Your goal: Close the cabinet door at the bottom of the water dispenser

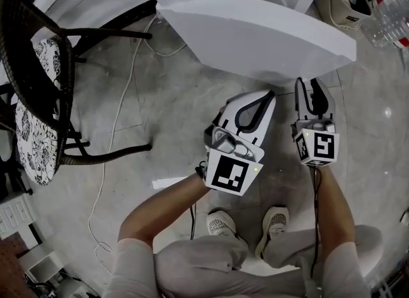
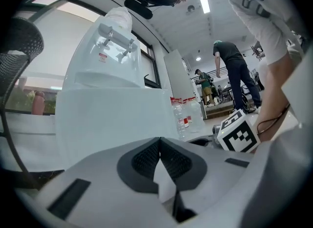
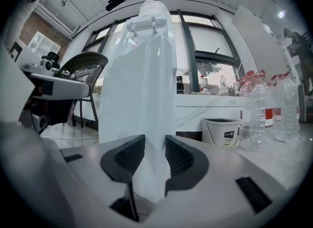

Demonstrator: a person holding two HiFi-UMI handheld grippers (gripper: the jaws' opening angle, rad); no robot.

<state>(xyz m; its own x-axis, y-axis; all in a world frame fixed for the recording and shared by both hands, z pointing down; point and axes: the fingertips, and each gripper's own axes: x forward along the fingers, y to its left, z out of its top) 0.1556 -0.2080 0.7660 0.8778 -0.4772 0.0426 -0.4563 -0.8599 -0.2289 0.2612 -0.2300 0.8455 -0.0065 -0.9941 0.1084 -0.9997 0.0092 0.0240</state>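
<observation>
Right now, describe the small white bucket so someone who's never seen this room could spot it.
Find the tall white water dispenser. To its right in the right gripper view, on the grey floor, stands the small white bucket. Unlike the tall clear plastic bottles with red labels beside it, it is squat, opaque and open-topped.

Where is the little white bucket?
In the right gripper view, the white bucket sits on the floor to the right of the water dispenser. It is just left of the clear water bottles.
</observation>
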